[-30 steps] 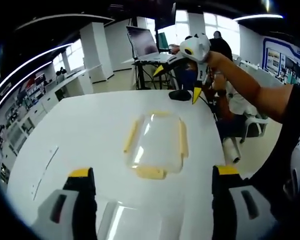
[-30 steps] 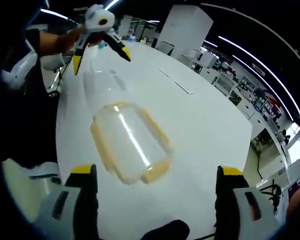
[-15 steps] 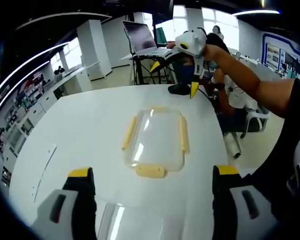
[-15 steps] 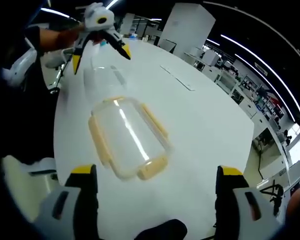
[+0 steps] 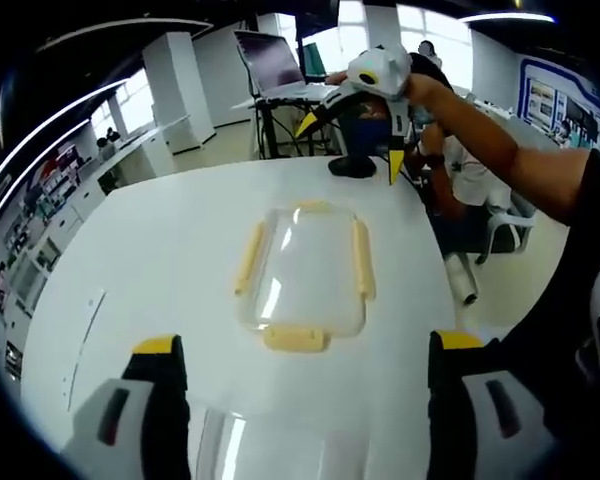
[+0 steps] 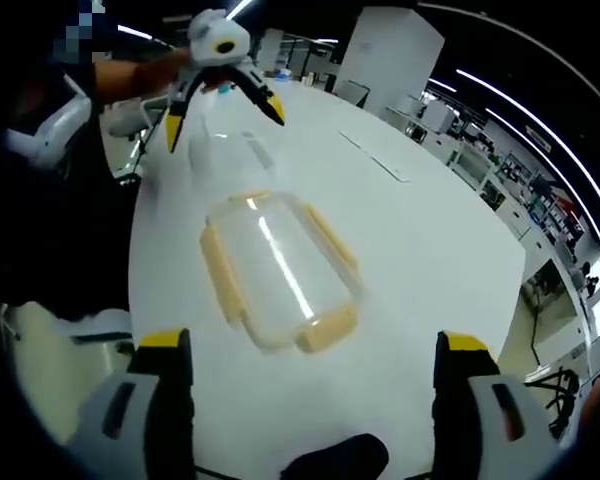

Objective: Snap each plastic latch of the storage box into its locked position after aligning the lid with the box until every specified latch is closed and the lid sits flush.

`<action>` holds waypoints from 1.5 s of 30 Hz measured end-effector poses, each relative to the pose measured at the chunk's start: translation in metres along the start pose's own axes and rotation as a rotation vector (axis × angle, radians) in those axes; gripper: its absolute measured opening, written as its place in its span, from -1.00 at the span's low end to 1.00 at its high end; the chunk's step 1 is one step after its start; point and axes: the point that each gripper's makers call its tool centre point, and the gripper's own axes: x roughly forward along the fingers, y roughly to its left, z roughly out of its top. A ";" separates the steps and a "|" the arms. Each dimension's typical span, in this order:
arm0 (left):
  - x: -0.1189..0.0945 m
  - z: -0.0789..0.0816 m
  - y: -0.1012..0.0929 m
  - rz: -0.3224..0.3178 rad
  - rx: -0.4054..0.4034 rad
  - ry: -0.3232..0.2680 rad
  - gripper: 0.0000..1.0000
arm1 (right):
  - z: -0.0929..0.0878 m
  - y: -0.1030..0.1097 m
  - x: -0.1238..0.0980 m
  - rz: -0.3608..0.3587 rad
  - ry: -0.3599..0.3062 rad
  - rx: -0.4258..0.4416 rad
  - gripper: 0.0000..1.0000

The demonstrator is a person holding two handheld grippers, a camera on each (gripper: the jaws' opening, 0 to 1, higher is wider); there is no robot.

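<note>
A clear lid [image 5: 305,268] with yellow latches lies flat on the white table [image 5: 160,230], a flap hinged out on each side. The same lid [image 6: 280,268] sits mid-table in the right gripper view. A clear box [image 5: 230,445] shows faintly at the bottom between my left jaws, and the box [image 6: 230,150] is also seen beyond the lid. My left gripper [image 5: 306,343] is open above the table, short of the lid, and appears as the left gripper [image 6: 225,122] over the box. My right gripper [image 6: 312,341] is open, and the right gripper [image 5: 350,145] hangs beyond the lid's far end.
A black object [image 5: 355,165] rests at the table's far edge. Behind it stand a laptop on a stand [image 5: 270,70] and a seated person [image 5: 470,185]. A thin flat strip [image 5: 85,325] lies on the table to the left, and the strip [image 6: 375,160] is to the right.
Both views have drifted a little with the hands. The lid lies where it was, and both grippers stay open and empty.
</note>
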 end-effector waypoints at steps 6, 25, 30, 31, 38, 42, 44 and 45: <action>0.005 -0.001 0.003 0.030 0.024 0.018 0.99 | -0.010 0.003 0.010 0.050 0.030 -0.030 0.98; 0.010 -0.008 0.005 0.030 0.023 0.052 0.97 | -0.013 -0.004 0.007 0.042 0.054 -0.038 1.00; 0.013 -0.009 0.004 0.019 0.022 0.061 0.92 | -0.014 -0.008 0.007 0.038 0.065 -0.047 0.99; 0.013 -0.009 0.004 0.019 0.022 0.061 0.92 | -0.015 -0.008 0.008 0.041 0.068 -0.046 0.99; 0.015 -0.010 0.008 0.021 0.018 0.060 0.90 | -0.018 -0.003 0.013 0.065 0.088 -0.051 0.96; 0.017 -0.012 0.012 0.021 0.011 0.066 0.85 | -0.019 -0.004 0.014 0.073 0.098 -0.053 0.93; 0.017 -0.013 0.013 0.016 -0.004 0.067 0.85 | -0.019 -0.007 0.015 0.067 0.101 -0.056 0.93; 0.017 -0.012 0.013 0.015 -0.006 0.064 0.84 | -0.019 -0.008 0.015 0.068 0.097 -0.054 0.93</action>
